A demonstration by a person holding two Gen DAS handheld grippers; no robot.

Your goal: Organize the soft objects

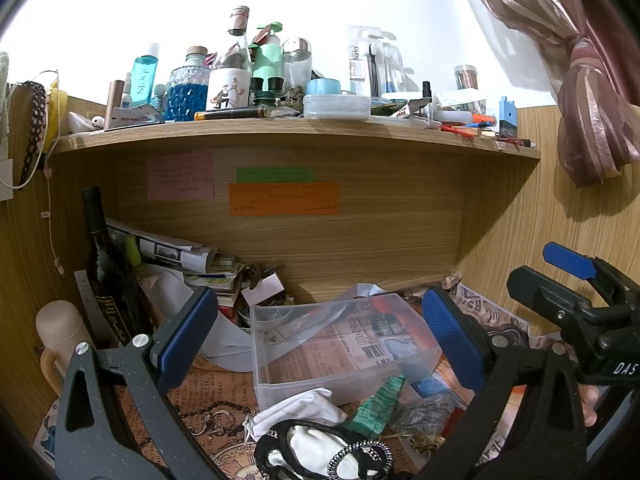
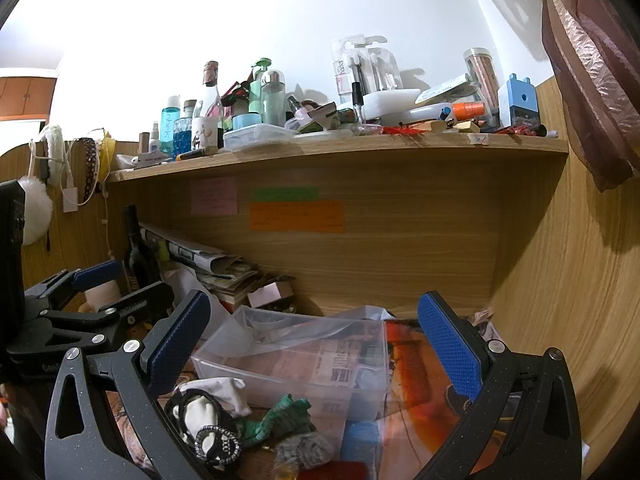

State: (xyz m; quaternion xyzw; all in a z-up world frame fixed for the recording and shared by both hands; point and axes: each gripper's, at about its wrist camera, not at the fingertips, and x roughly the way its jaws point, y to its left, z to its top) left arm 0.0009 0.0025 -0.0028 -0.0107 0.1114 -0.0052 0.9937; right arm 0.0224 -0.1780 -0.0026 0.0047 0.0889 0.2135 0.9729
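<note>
A clear plastic bin (image 1: 280, 364) (image 2: 224, 362) stands on the paper-covered desk. In front of it lie soft things: a white cloth pouch (image 1: 296, 410) (image 2: 226, 390), a black-and-white padded piece with a beaded ring (image 1: 320, 452) (image 2: 200, 420), a green knitted piece (image 1: 376, 408) (image 2: 286, 416) and a grey fuzzy bundle (image 1: 424, 414) (image 2: 304, 448). My left gripper (image 1: 320, 336) hovers open over them and holds nothing. My right gripper (image 2: 316, 344) is open too, above the bin and the pile. In the left wrist view the right gripper (image 1: 576, 276) shows at the right edge.
A dark wine bottle (image 1: 106, 272) (image 2: 138, 252), a beige mug (image 1: 60, 336) and stacked papers (image 1: 176, 252) crowd the back left. A cluttered shelf (image 1: 280, 136) (image 2: 320, 152) overhangs the desk. A curtain (image 1: 592, 120) hangs right. White earmuffs (image 2: 38, 204) hang left.
</note>
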